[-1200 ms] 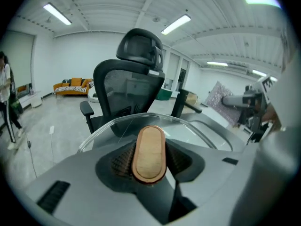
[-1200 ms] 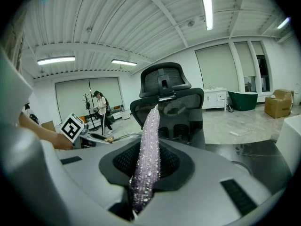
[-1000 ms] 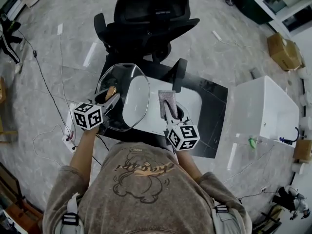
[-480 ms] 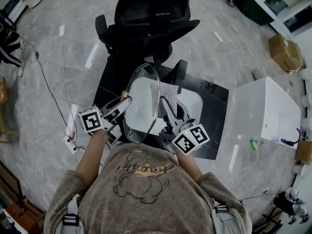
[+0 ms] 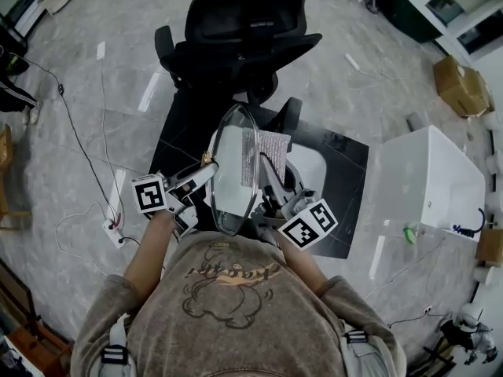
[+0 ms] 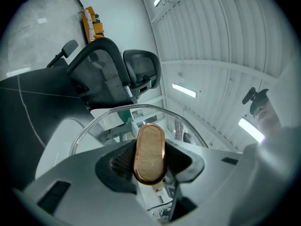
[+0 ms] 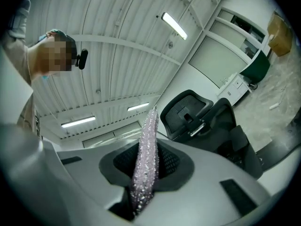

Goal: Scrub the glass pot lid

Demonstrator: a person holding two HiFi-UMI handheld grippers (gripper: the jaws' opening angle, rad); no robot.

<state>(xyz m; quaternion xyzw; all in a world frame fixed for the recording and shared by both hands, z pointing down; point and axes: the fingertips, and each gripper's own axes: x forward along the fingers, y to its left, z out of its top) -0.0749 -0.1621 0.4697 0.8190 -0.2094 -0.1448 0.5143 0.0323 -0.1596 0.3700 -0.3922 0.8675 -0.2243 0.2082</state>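
the glass lid (image 5: 233, 171) stands on edge at the centre of the head view, over the basin (image 5: 308, 163) on the table (image 5: 342, 203). the left gripper (image 5: 206, 166) is at the lid's left, on its handle (image 5: 206, 157). the right gripper (image 5: 266, 175) is at the lid's right, and the cloth (image 5: 266, 149) between its jaws is just beside the lid. a chair (image 5: 244, 34) stands behind the table at the upper centre, and a white box (image 5: 428, 179) stands well apart at the right.

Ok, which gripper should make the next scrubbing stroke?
Right, likely: the right gripper holds the scrubbing cloth beside the glass pot lid; the left gripper is clamped on the lid's handle.
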